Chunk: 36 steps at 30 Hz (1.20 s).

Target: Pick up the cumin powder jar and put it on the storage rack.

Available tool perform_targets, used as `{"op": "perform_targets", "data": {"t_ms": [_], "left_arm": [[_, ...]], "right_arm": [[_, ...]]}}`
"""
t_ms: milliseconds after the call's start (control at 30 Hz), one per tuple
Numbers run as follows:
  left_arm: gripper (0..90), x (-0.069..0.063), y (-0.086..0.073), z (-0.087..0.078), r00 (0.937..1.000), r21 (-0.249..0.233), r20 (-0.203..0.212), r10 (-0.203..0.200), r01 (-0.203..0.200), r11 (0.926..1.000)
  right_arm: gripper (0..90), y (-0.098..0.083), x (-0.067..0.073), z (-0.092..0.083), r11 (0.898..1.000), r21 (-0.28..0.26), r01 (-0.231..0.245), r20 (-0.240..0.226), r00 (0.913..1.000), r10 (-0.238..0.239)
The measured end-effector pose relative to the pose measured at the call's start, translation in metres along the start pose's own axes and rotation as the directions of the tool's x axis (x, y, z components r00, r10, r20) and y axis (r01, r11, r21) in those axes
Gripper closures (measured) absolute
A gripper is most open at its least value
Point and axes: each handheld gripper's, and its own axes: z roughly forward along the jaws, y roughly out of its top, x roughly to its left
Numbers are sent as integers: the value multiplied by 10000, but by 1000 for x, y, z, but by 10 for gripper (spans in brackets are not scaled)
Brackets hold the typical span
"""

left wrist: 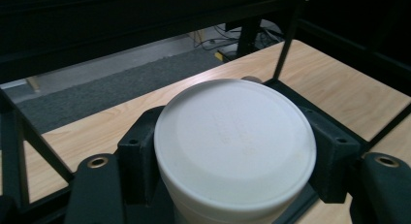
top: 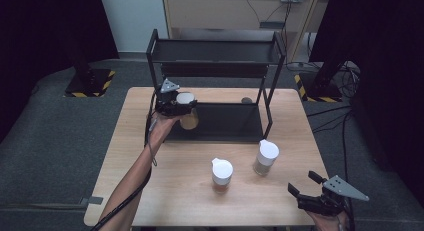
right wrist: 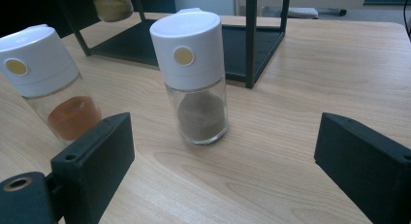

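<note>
My left gripper (top: 181, 107) is shut on a white-capped spice jar (top: 188, 111) and holds it above the left part of the black rack's bottom shelf (top: 225, 122). In the left gripper view the jar's round white cap (left wrist: 235, 146) sits between both pads. Two more white-capped jars stand on the wooden table (top: 150, 191): one with orange powder (top: 221, 175) and one with brown powder (top: 265, 158). My right gripper (top: 305, 186) stands open near the table's front right corner. In the right gripper view the brown jar (right wrist: 194, 76) stands ahead between the jaws and the orange jar (right wrist: 48, 83) at the left.
The black two-tier metal rack (top: 215, 51) stands at the table's far middle, with thin posts (top: 271, 111) at its corners. A small round object (top: 246, 100) lies behind the bottom shelf. Grey carpet surrounds the table.
</note>
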Motion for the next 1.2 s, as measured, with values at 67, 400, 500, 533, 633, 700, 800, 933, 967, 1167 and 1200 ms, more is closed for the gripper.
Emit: {"op": "perform_targets", "data": {"t_ms": [67,400,500,533,633,700,800,933,967,1167,1200], "left_arm": [[326,-2,-1,3,9997,-14,-239,69,-69,10000],[327,-3,-8,17,9971,-1,-705,-277,277,9996],[327,-2,-12,19,9965,17,-737,-388,390,9992],[327,-2,-14,20,9965,-12,-734,-394,394,9992],[327,-2,-17,23,9961,47,-811,-353,358,9993],[327,-2,-19,24,9957,140,-863,-322,335,9993],[327,-4,-24,27,9958,138,-837,-373,386,9992],[327,-5,-29,31,9957,213,-856,-367,386,9990],[327,-5,-30,31,9957,265,-872,-320,344,9991],[326,-5,-35,35,9955,297,-869,-384,411,9987],[327,-5,-35,35,9957,352,-869,-326,358,9987]], "right_arm": [[74,0,0,0,10000,0,-8,-2,10000,8],[73,0,0,0,10000,18,-20,9,10000,20],[74,0,0,0,10000,34,-29,5,10000,29],[74,0,-1,0,10000,34,-28,1,10000,28],[74,0,-1,0,10000,19,-39,-5,10000,39],[74,0,-1,0,10000,23,-40,-8,10000,40],[74,0,-1,0,10000,18,-45,-26,10000,45],[74,0,-1,0,10000,11,-52,-38,10000,52],[74,0,-1,0,10000,11,-52,-41,10000,52],[74,0,-1,0,10000,24,-53,-41,10000,53],[74,0,-1,0,10000,27,-50,-40,10000,50]]}}
